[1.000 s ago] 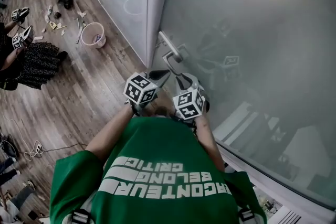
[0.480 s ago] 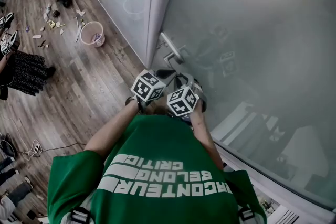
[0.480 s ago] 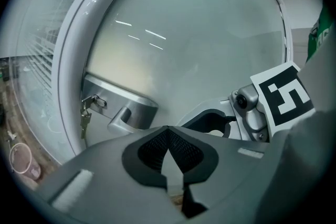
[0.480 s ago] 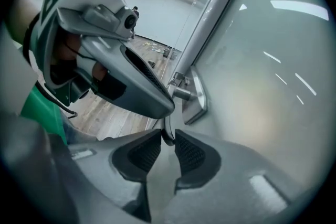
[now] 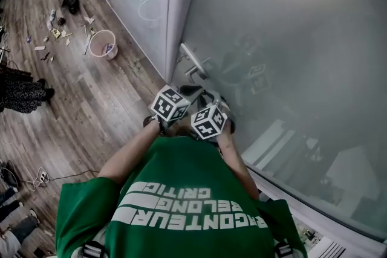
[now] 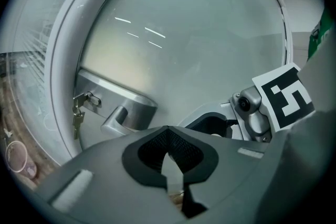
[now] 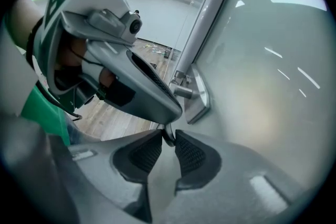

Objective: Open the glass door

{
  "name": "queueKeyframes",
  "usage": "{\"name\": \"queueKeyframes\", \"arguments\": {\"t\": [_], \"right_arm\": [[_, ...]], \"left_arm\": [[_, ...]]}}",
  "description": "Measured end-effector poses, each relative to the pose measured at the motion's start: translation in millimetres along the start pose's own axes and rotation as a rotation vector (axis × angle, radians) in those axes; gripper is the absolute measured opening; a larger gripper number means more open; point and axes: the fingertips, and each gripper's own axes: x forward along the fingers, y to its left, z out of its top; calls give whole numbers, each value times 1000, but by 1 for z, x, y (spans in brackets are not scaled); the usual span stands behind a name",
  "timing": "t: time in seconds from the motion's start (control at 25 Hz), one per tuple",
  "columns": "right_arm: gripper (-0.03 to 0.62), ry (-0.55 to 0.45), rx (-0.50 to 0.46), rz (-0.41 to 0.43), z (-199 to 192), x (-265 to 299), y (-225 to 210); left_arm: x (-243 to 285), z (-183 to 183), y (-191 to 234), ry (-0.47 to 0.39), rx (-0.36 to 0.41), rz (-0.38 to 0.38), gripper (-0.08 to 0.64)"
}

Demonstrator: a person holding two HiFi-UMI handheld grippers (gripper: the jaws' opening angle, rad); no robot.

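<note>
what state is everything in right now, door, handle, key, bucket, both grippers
glass door: closed against its frame
door handle: not gripped
key: in the lock, another dangling from it
bucket: upright on the floor
left gripper: jaws shut, empty, short of the handle
right gripper: jaws apart, closing, nothing clamped

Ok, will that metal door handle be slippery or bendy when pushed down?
The door handle looks like smooth brushed metal, so probably slippery to grip. It looks solid, so likely stiff, turning about its plate rather than bending.
</note>
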Motion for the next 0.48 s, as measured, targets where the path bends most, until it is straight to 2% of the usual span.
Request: {"name": "queueKeyframes", "arguments": {"t": [0.32,0.48], "right_arm": [[71,-21,42,21,-3,2,-3],[69,-29,52,24,-5,8,0]], "left_arm": [[4,0,0,-7,-10,-8,17],[3,-6,1,20,-6,-5,17]]}}
